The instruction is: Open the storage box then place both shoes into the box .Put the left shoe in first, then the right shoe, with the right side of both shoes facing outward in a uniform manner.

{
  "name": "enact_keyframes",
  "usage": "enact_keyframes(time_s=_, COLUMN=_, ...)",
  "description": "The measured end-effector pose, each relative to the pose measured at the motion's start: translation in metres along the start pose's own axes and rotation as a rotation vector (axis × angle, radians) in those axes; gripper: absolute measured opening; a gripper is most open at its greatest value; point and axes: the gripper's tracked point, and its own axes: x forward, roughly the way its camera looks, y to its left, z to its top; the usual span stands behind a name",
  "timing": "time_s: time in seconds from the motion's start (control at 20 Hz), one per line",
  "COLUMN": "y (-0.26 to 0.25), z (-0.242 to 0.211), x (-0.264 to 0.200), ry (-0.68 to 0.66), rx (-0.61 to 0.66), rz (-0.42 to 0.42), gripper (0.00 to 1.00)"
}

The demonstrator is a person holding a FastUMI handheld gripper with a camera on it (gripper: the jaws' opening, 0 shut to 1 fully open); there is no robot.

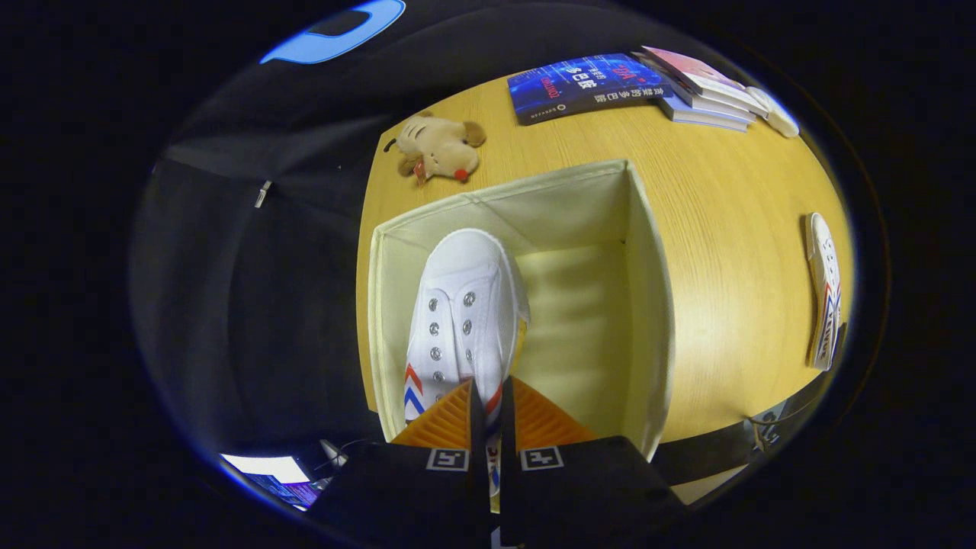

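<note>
My gripper (488, 415) is shut on a white canvas shoe (461, 305) with red and blue chevrons, pinching its heel end between both fingers. The shoe hangs toe-down inside the open cream fabric storage box (648, 305), along the box's left half. The box stands on the wooden table (732, 229) with its lid out of sight. The second white shoe (825, 293) lies on its side on the table, well to the right of the box.
A brown plush toy (438, 146) lies on the table beyond the box's far left corner. A stack of books (633, 85) sits at the far side of the table. The black cloth wall stands to the left of the box.
</note>
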Motion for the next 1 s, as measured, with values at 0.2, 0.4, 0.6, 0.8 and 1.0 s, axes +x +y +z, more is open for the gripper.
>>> enact_keyframes(time_s=0.2, y=0.009, z=0.001, x=0.008, ry=-0.003, rx=-0.010, rz=0.056, gripper=0.14)
enact_keyframes(time_s=0.4, y=0.018, z=0.011, x=0.002, ry=-0.033, rx=-0.026, rz=0.098, gripper=0.52)
enact_keyframes(time_s=0.6, y=0.019, z=0.006, x=-0.009, ry=-0.022, rx=-0.046, rz=0.128, gripper=0.67)
enact_keyframes(time_s=0.8, y=0.022, z=0.014, x=-0.045, ry=-0.053, rx=-0.061, rz=0.196, gripper=0.73)
enact_keyframes(time_s=1.0, y=-0.001, z=0.041, x=-0.099, ry=-0.137, rx=-0.108, rz=0.232, gripper=0.84)
